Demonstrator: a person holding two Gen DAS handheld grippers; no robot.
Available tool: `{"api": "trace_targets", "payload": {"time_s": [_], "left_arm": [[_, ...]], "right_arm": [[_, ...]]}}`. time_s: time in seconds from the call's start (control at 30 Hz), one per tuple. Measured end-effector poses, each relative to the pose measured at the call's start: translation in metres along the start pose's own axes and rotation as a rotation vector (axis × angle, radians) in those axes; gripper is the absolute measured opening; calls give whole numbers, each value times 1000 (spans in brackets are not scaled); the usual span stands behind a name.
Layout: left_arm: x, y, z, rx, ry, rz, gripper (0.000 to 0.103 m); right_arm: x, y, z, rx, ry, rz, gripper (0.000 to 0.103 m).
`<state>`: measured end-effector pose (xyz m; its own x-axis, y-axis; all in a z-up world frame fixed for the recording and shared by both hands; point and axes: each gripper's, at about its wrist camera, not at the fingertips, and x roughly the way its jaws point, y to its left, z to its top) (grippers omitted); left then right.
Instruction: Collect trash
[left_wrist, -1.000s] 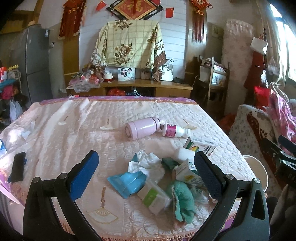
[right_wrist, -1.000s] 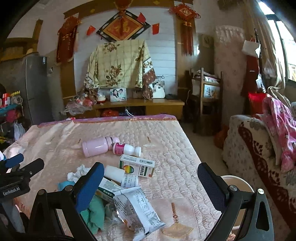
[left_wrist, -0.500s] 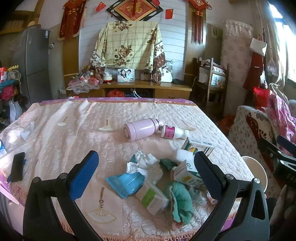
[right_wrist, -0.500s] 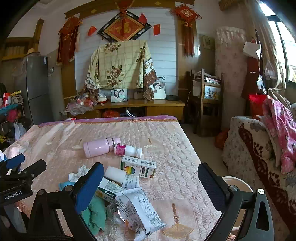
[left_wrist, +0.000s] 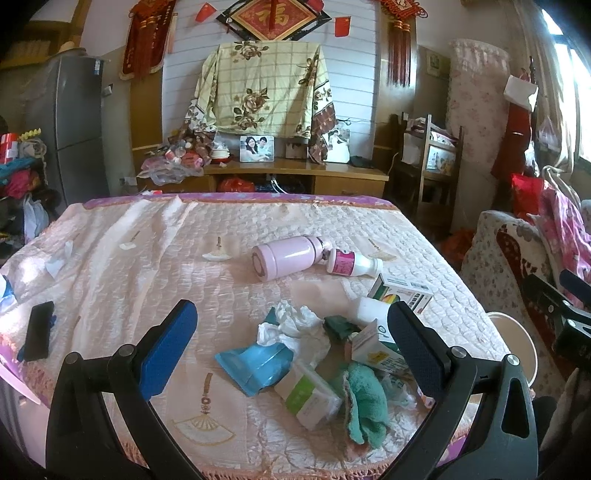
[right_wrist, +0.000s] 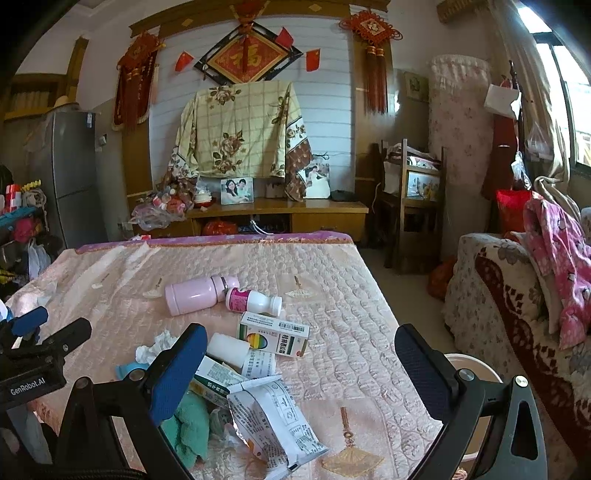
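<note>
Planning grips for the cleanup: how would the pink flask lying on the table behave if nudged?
The pink flask lies on its side, so it would probably roll. The white bottle at its cap end might get bumped. Its smooth, rigid-looking body may slip between pads.

Lived-in home — fridge (left_wrist: 72, 125); sofa (right_wrist: 517, 295); framed photo (left_wrist: 257, 148)

Both wrist views have shifted slightly; the trash pile (left_wrist: 314, 354) sits higher in frame.
</note>
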<state>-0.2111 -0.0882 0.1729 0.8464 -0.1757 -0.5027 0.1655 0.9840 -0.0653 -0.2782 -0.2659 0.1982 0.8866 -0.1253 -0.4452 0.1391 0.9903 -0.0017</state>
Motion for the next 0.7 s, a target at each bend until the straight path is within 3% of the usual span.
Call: {"api": "trace_targets", "payload": {"time_s": [0.7], "left_arm": [[6,4,-6,1,13,30,102]], "right_arm": [[3,2,-3,-2,16,6,101]]}}
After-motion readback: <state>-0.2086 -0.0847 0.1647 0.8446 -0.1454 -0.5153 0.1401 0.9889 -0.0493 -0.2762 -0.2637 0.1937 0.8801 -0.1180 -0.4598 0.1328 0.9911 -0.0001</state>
